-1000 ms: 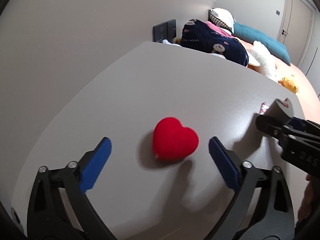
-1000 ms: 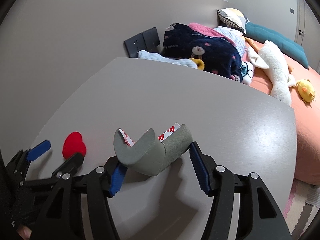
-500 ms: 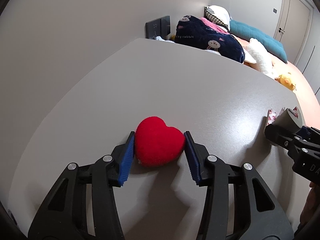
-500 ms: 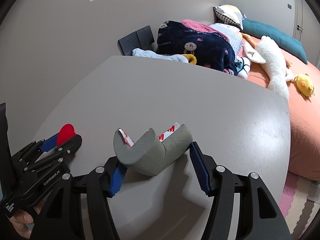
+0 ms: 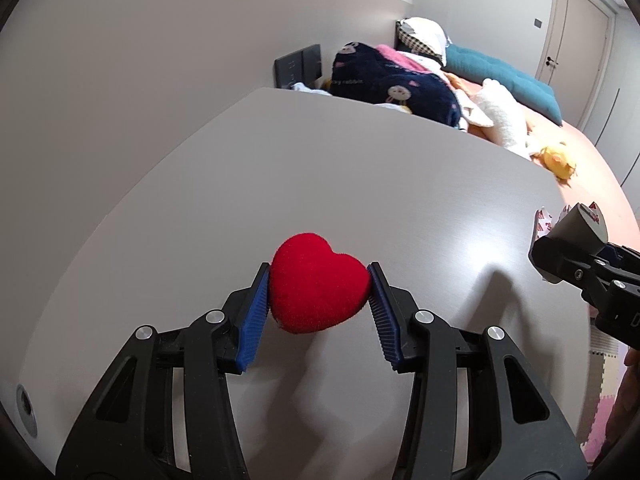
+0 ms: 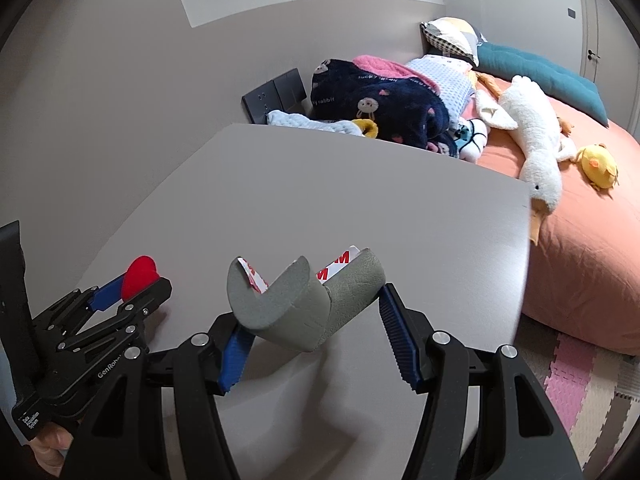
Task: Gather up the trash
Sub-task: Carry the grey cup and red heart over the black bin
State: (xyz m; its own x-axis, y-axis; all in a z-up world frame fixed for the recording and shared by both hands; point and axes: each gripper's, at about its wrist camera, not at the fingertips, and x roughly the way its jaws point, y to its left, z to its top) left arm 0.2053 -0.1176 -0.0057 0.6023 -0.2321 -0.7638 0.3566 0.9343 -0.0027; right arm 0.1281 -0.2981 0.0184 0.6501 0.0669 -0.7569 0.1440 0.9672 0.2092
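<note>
A red plush heart (image 5: 318, 284) sits between the blue pads of my left gripper (image 5: 318, 292), which is shut on it and holds it a little above the grey table (image 5: 360, 184). The heart also shows in the right wrist view (image 6: 139, 276), at the left, inside the left gripper (image 6: 132, 286). My right gripper (image 6: 316, 320) is shut on a grey foam corner guard (image 6: 308, 304) with red-and-white adhesive backing. That guard shows at the right edge of the left wrist view (image 5: 576, 226).
The table ends at a curved far edge (image 6: 520, 208). Behind it lies an orange bed (image 6: 580, 216) with a navy blanket (image 6: 380, 108), a white goose toy (image 6: 532, 136) and a yellow chick toy (image 6: 598, 164). A dark wall socket panel (image 6: 272, 96) is on the wall. Foam floor mats (image 6: 580, 380) are at right.
My left gripper closed on the red heart and lifted it slightly off the table. My right gripper kept holding the foam guard and shifted only a little.
</note>
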